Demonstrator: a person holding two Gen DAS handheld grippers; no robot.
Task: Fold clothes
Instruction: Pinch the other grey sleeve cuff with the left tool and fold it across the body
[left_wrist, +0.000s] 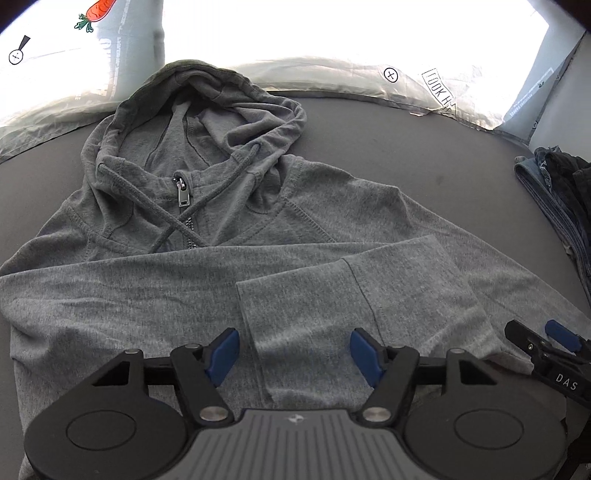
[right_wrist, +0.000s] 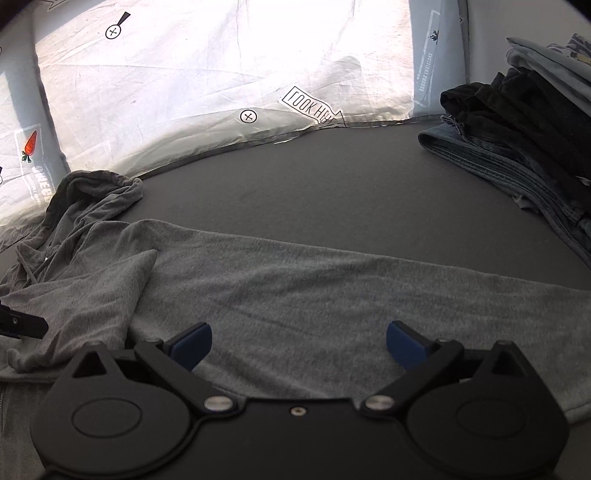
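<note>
A grey zip hoodie lies flat on a dark grey surface, filling the left and middle of the left wrist view, hood toward the top of the frame. Its zipper pull sits just below the hood, with the two drawstring cords crossing over it. One sleeve is folded across the chest, its cuff lying in the lower middle of the frame.

The left tool hangs over that cuff with its blue pads apart; the cuff shows between them, but the pads do not press on it. At the lower right edge of the same view the right tool comes in, with the white letters "DAS" on its black body. In the right wrist view the right tool has its jaws spread wide over the hoodie's flat grey cloth, gripping nothing.

A stack of folded clothes, denim at the bottom, sits at the right edge. Behind the surface is a pale printed sheet with a boxed label reading "LOOK HERE", partly hidden by a crease, crossed-circle marks and a carrot picture.
</note>
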